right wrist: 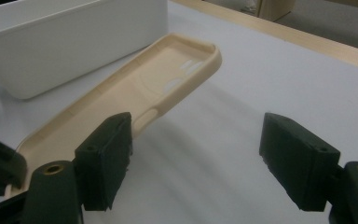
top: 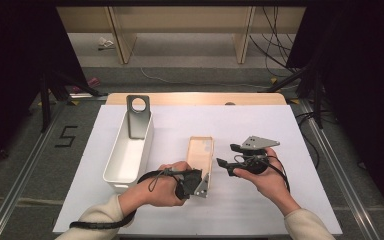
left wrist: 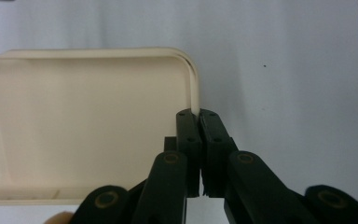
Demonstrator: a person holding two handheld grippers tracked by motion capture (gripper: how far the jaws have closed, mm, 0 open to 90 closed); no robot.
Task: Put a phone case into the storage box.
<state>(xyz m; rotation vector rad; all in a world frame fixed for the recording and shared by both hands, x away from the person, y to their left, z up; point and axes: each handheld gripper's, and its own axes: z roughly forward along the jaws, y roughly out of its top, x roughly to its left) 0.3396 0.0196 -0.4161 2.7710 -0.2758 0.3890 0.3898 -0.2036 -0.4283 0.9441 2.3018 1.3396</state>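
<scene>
A cream phone case (top: 200,150) lies hollow side up in the middle of the white table top. My left gripper (top: 203,177) is at its near end, shut on the case's rim (left wrist: 195,88), as the left gripper view shows with the jaws (left wrist: 199,119) pinched together on the edge. My right gripper (top: 227,154) hovers just right of the case, open. In the right gripper view its jaws stand wide apart (right wrist: 196,144) with bare table between them, and the case (right wrist: 158,88) runs past the left fingertip (right wrist: 105,154).
A long white bin (top: 111,165) stands left of the case, with a grey metal plate (top: 138,117) with a round hole propped at its far end. The bin's wall (right wrist: 74,42) is close behind the case. Bare table top (top: 280,200) lies to the right.
</scene>
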